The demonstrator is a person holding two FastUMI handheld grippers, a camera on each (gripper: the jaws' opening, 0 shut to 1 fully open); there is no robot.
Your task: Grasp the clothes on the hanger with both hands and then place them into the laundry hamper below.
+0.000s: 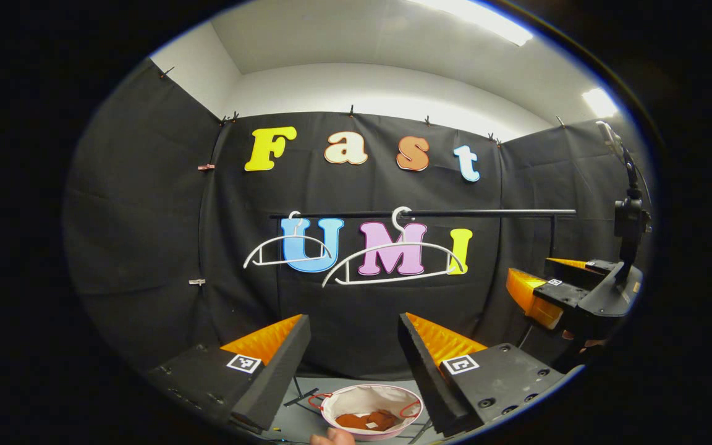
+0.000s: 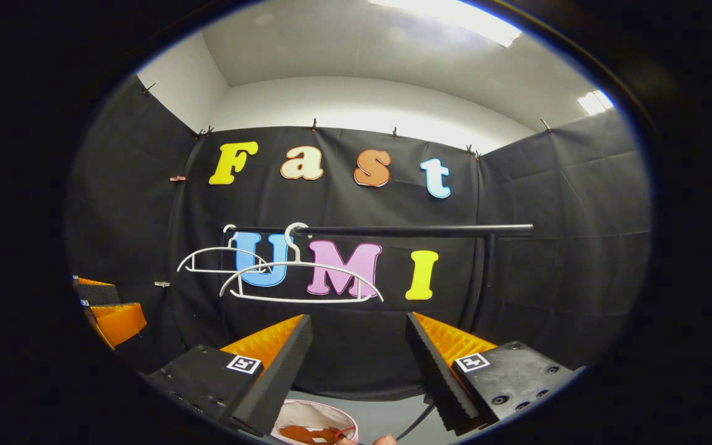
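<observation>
Two hangers: both white and bare, hooked on the black rail (image 1: 430,213); the smaller hanger (image 1: 287,253) sits toward the rail's left end, the larger hanger (image 1: 393,259) just to its right and partly overlapping it in the right gripper view.
Rail: a dark horizontal bar in front of the black cloth wall, carried at its right end by an upright post (image 2: 486,272).
Clothes: an orange-brown garment (image 1: 368,420) lies crumpled inside the laundry hamper (image 1: 347,398), low in the left gripper view between the fingers.
Hamper: pale fabric with a pinkish rim and thin red handles, standing on the grey floor (image 1: 288,417) below the rail (in the right gripper view only its near edge peeks out at the bottom, with the same brown cloth inside).
Left gripper (image 1: 353,355): released, jaws spread wide with nothing between them, pointed at the cloth wall under the hangers; the hamper shows through the gap.
Right gripper (image 2: 358,358): likewise spread apart and carrying nothing, aimed at the wall below the larger hanger.
Other views of the grippers: the right one appears at the right edge of the left gripper view, level with the rail's end; the left one's fingers show at the left edge of the right gripper view.
Person: a fingertip (image 1: 331,437) shows at the very bottom edge, near the hamper rim.
</observation>
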